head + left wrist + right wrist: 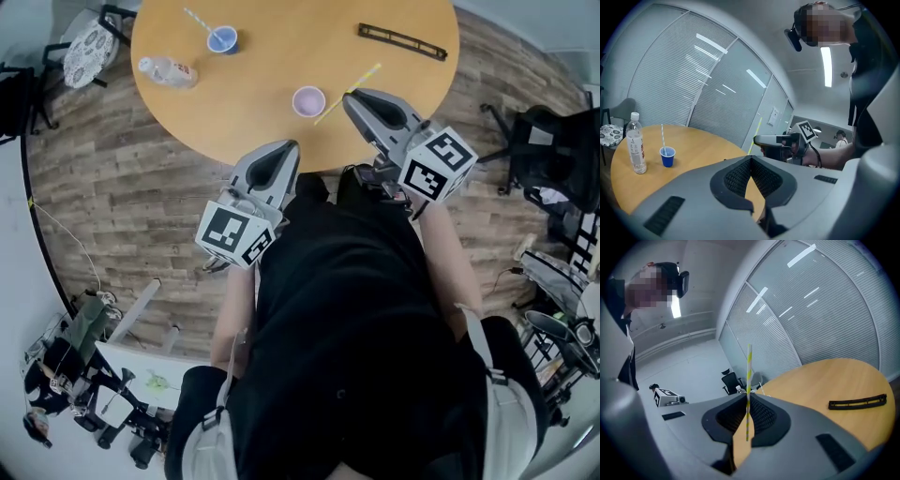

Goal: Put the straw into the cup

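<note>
Grippers sit close in front of the person's black-clad torso, both at the near edge of the round wooden table (281, 52). Left gripper (286, 147) hangs just at the rim w/ its jaws pressed together at the tips and nothing btwn them; only bare tabletop shows through the gap behind the tips in the left gripper view. Right gripper (352, 96) reaches a bit further over the table and is clamped on the yellow-and-white striped straw (366, 79), gripped nearer its lower end, most of its length sticking out past the jaws. In the right gripper view the straw runs straight up btwn the dark pads.

Lilac cup (308, 100) stands upright just left of the right gripper's tips. Straw's lower end points down beside the cup, outside it; can't tell if it touches the rim.

Further across the table: clear water bottle (169, 71) on the left. Near it is a blue cup (222, 39) w/ a striped straw of its own (197, 19) leaning in it. On the far right lies a thin black strip (401, 41), flat on the wood.

Beyond the table's left edge, a chair w/ patterned cushion (89, 42).
</note>
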`<state>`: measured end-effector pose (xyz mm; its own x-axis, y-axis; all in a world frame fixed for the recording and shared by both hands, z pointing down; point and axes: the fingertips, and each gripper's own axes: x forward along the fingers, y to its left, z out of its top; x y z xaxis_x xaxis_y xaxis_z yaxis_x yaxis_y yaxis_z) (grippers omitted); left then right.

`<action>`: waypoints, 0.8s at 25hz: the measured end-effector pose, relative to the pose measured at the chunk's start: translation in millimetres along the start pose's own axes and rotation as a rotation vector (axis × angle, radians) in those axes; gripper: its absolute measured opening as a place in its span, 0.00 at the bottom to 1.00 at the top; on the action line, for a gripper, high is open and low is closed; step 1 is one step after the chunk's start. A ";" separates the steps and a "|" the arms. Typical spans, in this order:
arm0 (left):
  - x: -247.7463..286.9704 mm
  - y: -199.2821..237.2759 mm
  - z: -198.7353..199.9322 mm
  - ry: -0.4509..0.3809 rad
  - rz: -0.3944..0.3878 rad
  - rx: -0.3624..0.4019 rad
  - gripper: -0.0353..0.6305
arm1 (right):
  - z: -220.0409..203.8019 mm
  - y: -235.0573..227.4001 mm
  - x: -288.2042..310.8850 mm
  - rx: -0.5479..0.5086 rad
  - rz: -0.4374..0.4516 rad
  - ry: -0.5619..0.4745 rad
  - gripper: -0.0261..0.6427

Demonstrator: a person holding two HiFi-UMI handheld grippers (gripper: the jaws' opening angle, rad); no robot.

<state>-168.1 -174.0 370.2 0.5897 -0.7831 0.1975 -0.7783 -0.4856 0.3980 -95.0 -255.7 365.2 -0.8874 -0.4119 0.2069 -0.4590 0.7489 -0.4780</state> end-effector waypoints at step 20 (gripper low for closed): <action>-0.5 19.0 -15.1 0.080 -0.031 -0.004 0.07 | -60.0 -63.5 56.6 0.036 -0.159 0.096 0.09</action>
<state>-179.9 -177.0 391.2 0.6289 -0.7341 0.2561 -0.7586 -0.5072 0.4090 -118.7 -295.4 458.5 -0.8047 -0.4703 0.3622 -0.5933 0.6587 -0.4628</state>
